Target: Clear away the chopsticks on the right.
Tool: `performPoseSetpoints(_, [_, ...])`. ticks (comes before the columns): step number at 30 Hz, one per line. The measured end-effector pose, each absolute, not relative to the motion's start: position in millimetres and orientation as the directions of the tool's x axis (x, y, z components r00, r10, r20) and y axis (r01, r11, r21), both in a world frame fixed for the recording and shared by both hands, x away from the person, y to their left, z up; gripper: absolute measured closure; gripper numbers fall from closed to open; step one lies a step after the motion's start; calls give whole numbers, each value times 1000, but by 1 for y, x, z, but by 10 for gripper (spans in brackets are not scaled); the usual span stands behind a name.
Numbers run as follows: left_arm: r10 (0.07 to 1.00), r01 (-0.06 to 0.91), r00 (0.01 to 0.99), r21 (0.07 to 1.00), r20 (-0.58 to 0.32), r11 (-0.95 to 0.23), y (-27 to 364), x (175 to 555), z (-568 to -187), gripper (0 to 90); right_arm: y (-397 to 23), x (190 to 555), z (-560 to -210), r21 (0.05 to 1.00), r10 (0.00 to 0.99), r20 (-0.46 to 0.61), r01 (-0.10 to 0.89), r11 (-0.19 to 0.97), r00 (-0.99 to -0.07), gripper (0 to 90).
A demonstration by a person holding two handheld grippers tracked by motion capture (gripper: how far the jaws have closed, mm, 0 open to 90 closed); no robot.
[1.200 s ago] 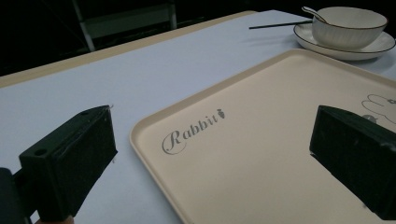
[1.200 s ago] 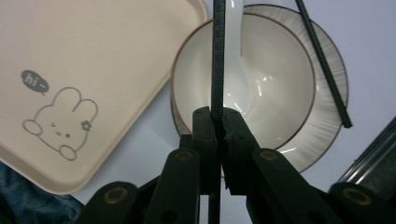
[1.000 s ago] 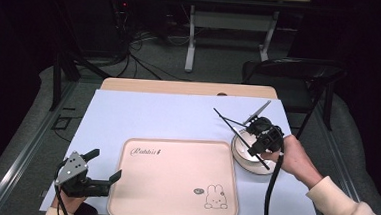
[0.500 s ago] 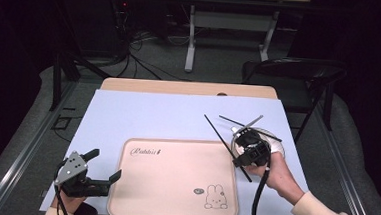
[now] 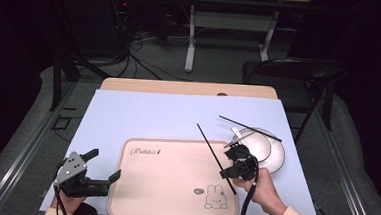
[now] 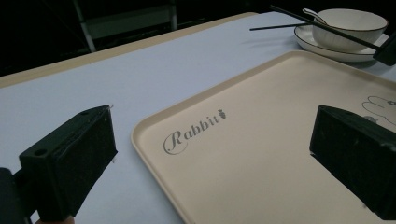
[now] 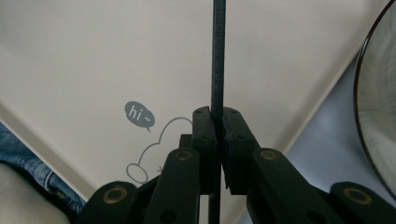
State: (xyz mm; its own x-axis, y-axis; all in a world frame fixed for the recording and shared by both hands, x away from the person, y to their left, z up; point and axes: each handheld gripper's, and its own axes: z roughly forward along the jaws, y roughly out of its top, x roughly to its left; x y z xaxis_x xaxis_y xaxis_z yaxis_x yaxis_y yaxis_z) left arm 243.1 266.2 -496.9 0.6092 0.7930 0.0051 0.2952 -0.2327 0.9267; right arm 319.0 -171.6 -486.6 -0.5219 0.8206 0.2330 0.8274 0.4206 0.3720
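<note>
One thin black chopstick sits pinched in our right gripper above the beige plastic tray; our left gripper rests spread wide.

The tray is pale beige, printed with grey script lettering near its far left corner and a grey line-drawn rabbit with a small grey "hi" bubble near its near right corner. It lies on a pale lavender-blue mat over a light wood table. Just right of the tray, the bowl and plate are white with thin dark rims, and the chopstick over the tray is black, like both grippers' fingers.
</note>
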Motion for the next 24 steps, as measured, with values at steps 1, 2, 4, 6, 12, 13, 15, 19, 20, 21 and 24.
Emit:
performPoseSetpoints(1, [793, 295, 609, 927, 5, -233, 266, 243, -497, 0, -171, 318, -490, 365, 818, 243, 830, 421, -521, 851])
performPoseSetpoints(2, [794, 296, 608, 926, 5, -233, 266, 243, -497, 0, -171, 316, -494, 360, 821, 247, 835, 415, -514, 851])
performPoseSetpoints(4, [792, 295, 610, 927, 4, -232, 266, 243, -497, 1, -170, 312, -501, 355, 819, 253, 837, 417, -515, 851])
performPoseSetpoints(6, [792, 294, 611, 927, 5, -233, 266, 243, -497, 0, -170, 309, -506, 355, 824, 251, 840, 410, -508, 851])
performPoseSetpoints(12, [793, 294, 609, 927, 6, -232, 266, 243, -497, 1, -169, 305, -520, 331, 831, 257, 852, 404, -494, 850])
performPoseSetpoints(13, [793, 294, 609, 927, 6, -232, 266, 243, -497, 1, -169, 304, -522, 330, 832, 261, 855, 400, -490, 850])
performPoseSetpoints(15, [793, 294, 609, 928, 3, -230, 267, 243, -497, 0, -166, 303, -525, 326, 830, 254, 852, 409, -496, 849])
performPoseSetpoints(19, [793, 292, 610, 928, 4, -229, 267, 243, -497, 1, -162, 301, -529, 328, 828, 234, 843, 426, -509, 848])
performPoseSetpoints(20, [793, 293, 609, 929, 3, -228, 267, 243, -497, 0, -161, 301, -529, 324, 832, 238, 848, 419, -502, 848])
performPoseSetpoints(21, [793, 293, 609, 929, 3, -228, 267, 243, -497, 0, -161, 301, -529, 324, 832, 238, 848, 419, -502, 848])
performPoseSetpoints(24, [793, 291, 609, 929, 3, -227, 267, 242, -497, 1, -160, 299, -530, 329, 833, 221, 843, 425, -506, 831])
